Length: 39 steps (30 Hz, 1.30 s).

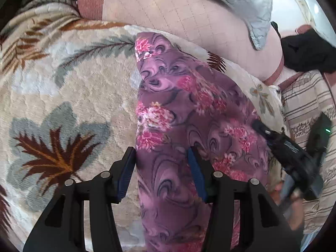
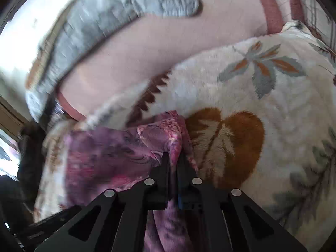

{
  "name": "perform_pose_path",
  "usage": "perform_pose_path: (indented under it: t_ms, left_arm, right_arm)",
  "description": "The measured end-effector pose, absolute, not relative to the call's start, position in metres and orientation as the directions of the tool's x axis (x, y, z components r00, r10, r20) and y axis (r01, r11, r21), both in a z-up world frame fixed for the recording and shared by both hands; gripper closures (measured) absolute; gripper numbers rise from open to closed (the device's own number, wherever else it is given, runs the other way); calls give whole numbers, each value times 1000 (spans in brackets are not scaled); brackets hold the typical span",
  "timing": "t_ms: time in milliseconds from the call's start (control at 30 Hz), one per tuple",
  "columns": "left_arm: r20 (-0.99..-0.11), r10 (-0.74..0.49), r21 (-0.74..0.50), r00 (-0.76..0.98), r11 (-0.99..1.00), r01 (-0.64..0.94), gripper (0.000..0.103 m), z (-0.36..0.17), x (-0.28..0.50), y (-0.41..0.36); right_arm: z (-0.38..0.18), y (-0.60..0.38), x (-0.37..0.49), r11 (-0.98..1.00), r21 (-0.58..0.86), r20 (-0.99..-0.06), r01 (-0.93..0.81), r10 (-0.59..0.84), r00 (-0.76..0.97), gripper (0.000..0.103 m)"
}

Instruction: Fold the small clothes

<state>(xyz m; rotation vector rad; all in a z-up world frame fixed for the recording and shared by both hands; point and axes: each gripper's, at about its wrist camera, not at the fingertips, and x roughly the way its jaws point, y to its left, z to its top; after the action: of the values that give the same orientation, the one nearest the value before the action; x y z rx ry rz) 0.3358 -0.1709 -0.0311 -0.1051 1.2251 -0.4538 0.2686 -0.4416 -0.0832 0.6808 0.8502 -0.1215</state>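
So the right gripper (image 2: 173, 157) has its two black fingers pinched down tight on a bunched-up edge of the purple floral garment (image 2: 109, 153), a thin, silky-looking piece printed with pink flowers and dark swirls. You can see the cloth squeezed into a little ridge right between the blue pads. The left gripper (image 1: 161, 163) is a different story: its jaws are parted about halfway and it hovers low over the same purple floral garment (image 1: 184, 109), one finger out over the blanket and the other over the cloth, nothing pinched between them as far as I can tell.

The garment lies as a long, narrowish strip on a fluffy cream blanket with grey and brown leaf patterns (image 1: 69, 88), tapering to a point at the far end. From the left wrist view you can also spot the right gripper (image 1: 260, 126) at the strip's right edge.

Progress-wise, I'd guess it's somewhere in the middle: the strip looks like it's already been doubled lengthwise once, but it's still long and not a neat packet yet, so at least another fold is left.

Further out there's a pale pink quilted sheet with a darker pink border (image 1: 168, 6) and a rumpled grey quilted cover (image 1: 241, 0) on top of it. Blanket is plush and grippy-looking; the garment is slinky and will probably slide.
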Motion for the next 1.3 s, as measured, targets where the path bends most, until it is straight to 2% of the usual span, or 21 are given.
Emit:
perform_pose_path:
  t_ms: [67, 167, 233, 267, 333, 367, 467, 567, 633, 733, 767, 800, 833, 900, 933, 967, 1100, 1133, 1233, 1300]
  left_arm:
    - [-885, -377, -296, 273, 909, 294, 54, -28, 330, -172]
    - [-888, -359, -273, 288, 914, 300, 54, -26, 323, -174]
    - [-891, -349, -261, 290, 917, 301, 53, -25, 319, -174]
    - [-893, -345, -257, 289, 919, 300, 54, -24, 316, -174]
    - [-895, -341, -253, 287, 919, 302, 54, -22, 312, -174]
    - [-896, -338, -249, 287, 919, 305, 54, -20, 310, -174]
    - [-901, -332, -243, 280, 920, 308, 51, -18, 301, -171]
    - [-907, -346, -273, 240, 918, 289, 47, -22, 291, -163]
    - [-903, -369, -302, 220, 909, 287, 47, -22, 283, -154]
    - [-898, -393, -331, 196, 899, 287, 46, -22, 263, -138]
    - [-900, -396, -337, 182, 897, 287, 46, -24, 259, -137]
    - [-902, -400, -344, 164, 893, 289, 46, -27, 253, -136]
    - [-903, -402, -348, 152, 891, 291, 46, -30, 248, -136]
    - [-911, -392, -346, 126, 895, 283, 46, -40, 240, -138]
    - [-918, -381, -341, 113, 900, 270, 46, -45, 236, -139]
    - [-918, -377, -336, 118, 903, 269, 46, -44, 234, -140]
    - [-920, -371, -328, 127, 905, 271, 46, -41, 229, -137]
    - [-917, -381, -341, 119, 903, 262, 46, -44, 231, -134]
    - [-914, -394, -359, 102, 898, 253, 46, -43, 232, -125]
    - [-901, -422, -387, 101, 887, 250, 46, -33, 234, -118]
  right_arm:
    - [-76, -440, 246, 781, 538, -700, 318, 203, 685, 87]
    - [-79, -436, 224, 765, 570, -692, 300, 249, 678, 67]
    - [-87, -430, 213, 748, 596, -698, 294, 302, 649, 66]
    - [-89, -427, 209, 745, 601, -699, 290, 314, 643, 67]
    - [-82, -424, 204, 776, 576, -703, 257, 310, 641, 80]
    - [-76, -422, 207, 798, 552, -705, 241, 293, 645, 94]
    - [-57, -420, 205, 815, 538, -671, 214, 261, 694, 95]
    - [-81, -412, 223, 868, 426, -788, 255, 217, 576, 94]
    - [-76, -418, 212, 834, 485, -754, 263, 246, 609, 93]
    - [-66, -432, 182, 773, 566, -703, 286, 272, 657, 80]
    - [-68, -434, 168, 757, 582, -701, 298, 281, 655, 64]
    - [-72, -434, 156, 748, 587, -705, 311, 284, 650, 52]
    - [-77, -433, 145, 743, 589, -710, 319, 287, 643, 50]
    - [-92, -425, 132, 745, 581, -738, 327, 313, 598, 53]
    - [-99, -417, 129, 772, 546, -771, 324, 312, 555, 62]
    - [-95, -414, 123, 795, 527, -774, 300, 304, 556, 94]
    - [-59, -431, 104, 755, 601, -653, 263, 274, 706, 94]
    - [-59, -434, 106, 751, 601, -656, 274, 268, 705, 94]
    - [-96, -437, 122, 772, 521, -787, 364, 270, 554, 93]
    - [-105, -439, 123, 759, 531, -790, 377, 284, 543, 87]
